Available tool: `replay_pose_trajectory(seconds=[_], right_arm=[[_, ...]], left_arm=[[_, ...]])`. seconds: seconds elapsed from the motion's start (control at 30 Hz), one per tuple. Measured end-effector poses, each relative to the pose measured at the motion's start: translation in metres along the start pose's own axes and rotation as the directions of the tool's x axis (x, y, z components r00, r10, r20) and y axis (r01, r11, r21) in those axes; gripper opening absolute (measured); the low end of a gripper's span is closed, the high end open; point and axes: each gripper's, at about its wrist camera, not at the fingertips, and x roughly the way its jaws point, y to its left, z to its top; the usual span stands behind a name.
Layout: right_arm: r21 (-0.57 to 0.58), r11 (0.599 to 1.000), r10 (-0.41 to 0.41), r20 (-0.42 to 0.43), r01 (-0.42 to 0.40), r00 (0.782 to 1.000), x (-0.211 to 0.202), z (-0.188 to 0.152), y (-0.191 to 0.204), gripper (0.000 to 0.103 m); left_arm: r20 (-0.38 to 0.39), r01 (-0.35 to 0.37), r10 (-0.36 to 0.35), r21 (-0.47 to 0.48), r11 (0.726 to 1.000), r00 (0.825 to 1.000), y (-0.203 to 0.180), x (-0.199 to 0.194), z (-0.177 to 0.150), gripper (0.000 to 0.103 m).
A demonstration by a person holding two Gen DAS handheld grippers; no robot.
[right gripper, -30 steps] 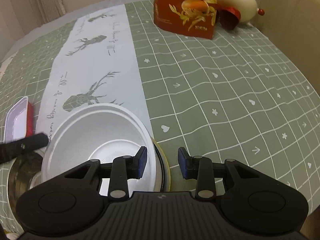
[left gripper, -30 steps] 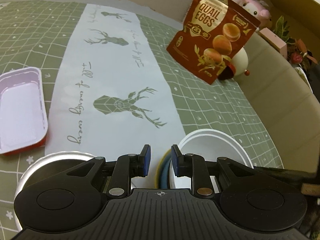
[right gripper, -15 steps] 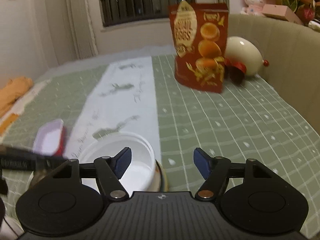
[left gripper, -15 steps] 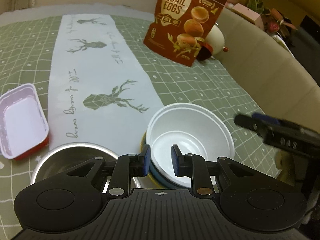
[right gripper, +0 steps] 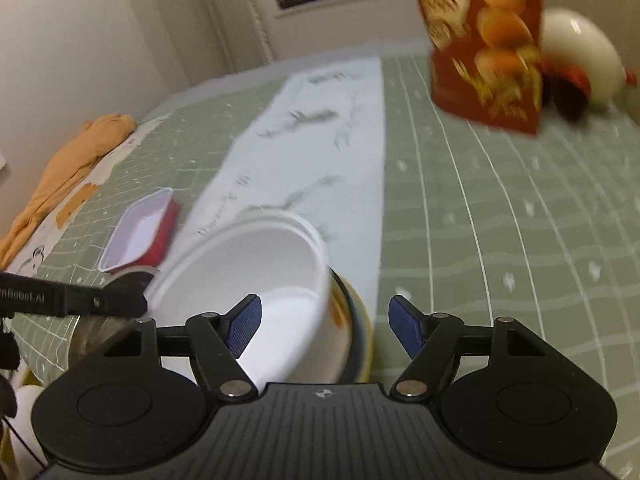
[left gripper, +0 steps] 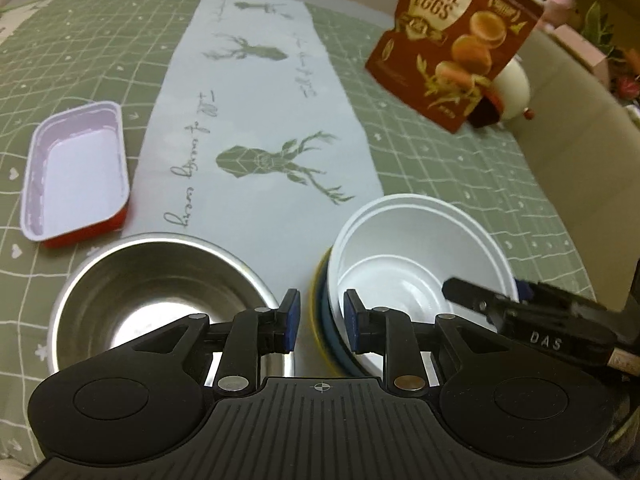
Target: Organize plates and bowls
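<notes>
A white bowl [left gripper: 420,256] sits nested in a dark blue bowl with a yellow rim [left gripper: 322,308]. It also shows in the right wrist view [right gripper: 256,280]. A steel bowl [left gripper: 160,292] stands just left of the stack. My left gripper [left gripper: 319,322] hovers low between the two, jaws narrowly apart around the stack's left rim, gripping nothing. My right gripper [right gripper: 325,324] is open wide over the stack's right edge. Its fingers [left gripper: 476,300] reach over the white bowl in the left wrist view.
A red tray with a white inside [left gripper: 76,168] lies at the left. A quail eggs bag [left gripper: 456,40] and a white egg-shaped toy [left gripper: 512,88] stand at the far right. An orange cloth [right gripper: 68,168] lies at the table's left edge.
My right gripper has opened wide and tilted up over the white bowl. My left gripper has shifted left, bringing the steel bowl into fuller view.
</notes>
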Motion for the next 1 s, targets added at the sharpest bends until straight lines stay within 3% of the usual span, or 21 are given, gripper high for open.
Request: replay_pose_trajectory(seconds=[0.17,0.4,0.63,0.77,1.0], right_arm=[[0.055,0.998,-0.011,-0.048,0.014,0.999,0.020,-0.008,-0.011,0.071],[0.154,0.986,0.088,-0.118,-0.069,0.989,0.037,-0.010,-0.020,0.071],[0.224,0.968,0.157,-0.176,-0.116,0.972,0.055,-0.013,-0.023,0.071],[0.254,0.961,0.157,-0.187,-0.106,0.970,0.058,-0.017,-0.028,0.071],[0.304,0.947,0.165,-0.183,-0.104,0.969,0.061,-0.021,-0.040,0.074]], left_arm=[[-0.100,0.010,-0.007,0.037,0.999,0.995,-0.006,0.029,0.008,0.031],[-0.138,-0.032,0.043,0.081,0.996,0.989,-0.006,0.048,0.012,0.042],[-0.214,-0.035,0.060,0.117,0.993,0.975,-0.012,0.067,0.015,0.037],[-0.247,-0.002,0.029,0.109,0.994,0.968,-0.018,0.073,0.014,0.049],[-0.266,-0.062,0.110,0.181,0.982,0.958,-0.038,0.080,0.014,0.053]])
